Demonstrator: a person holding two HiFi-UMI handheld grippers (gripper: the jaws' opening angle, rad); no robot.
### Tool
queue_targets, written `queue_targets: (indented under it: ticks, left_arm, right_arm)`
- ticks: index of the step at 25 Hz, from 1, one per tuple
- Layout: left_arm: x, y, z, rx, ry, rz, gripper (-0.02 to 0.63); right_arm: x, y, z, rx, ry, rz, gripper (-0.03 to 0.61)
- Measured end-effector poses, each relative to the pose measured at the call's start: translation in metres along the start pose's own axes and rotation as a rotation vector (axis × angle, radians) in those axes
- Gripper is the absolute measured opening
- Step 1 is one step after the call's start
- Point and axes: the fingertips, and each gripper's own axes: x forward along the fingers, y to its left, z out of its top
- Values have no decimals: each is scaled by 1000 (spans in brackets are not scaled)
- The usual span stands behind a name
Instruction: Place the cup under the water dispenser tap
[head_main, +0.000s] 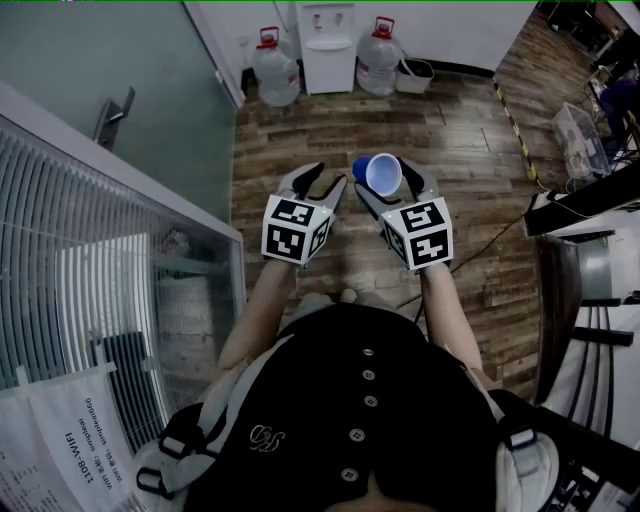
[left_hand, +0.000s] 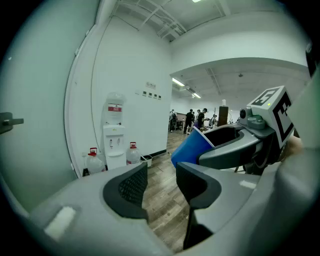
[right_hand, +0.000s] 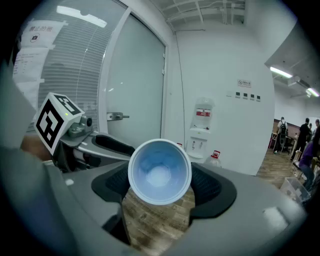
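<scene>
The cup was blue outside, pale white within. The left gripper and right gripper were grey with black textured pads — their 2 cubes black-and-white squares. The floor was brown planks, the dispenser white.

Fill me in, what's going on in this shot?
A person stands holding a gripper in each hand. The right gripper is closed on a blue cup, whose mouth is tipped back toward its camera. The left gripper is open with nothing between its jaws. The water dispenser stands at the far wall between two water jugs, across the wooden floor. The cup is not yet under the tap.
</scene>
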Motion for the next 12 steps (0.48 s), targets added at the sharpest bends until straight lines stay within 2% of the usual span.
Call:
queue_targets:
  ticks: [6,12]
  left_arm:
    - [-2,-1,6,5,-13,-7,173]
    - [-5,5,9,-28,-32,-4,173]
  right_arm:
    - [4,7,-2,-4,4,11,362]
    - [7,11,-2,8,5,17,362]
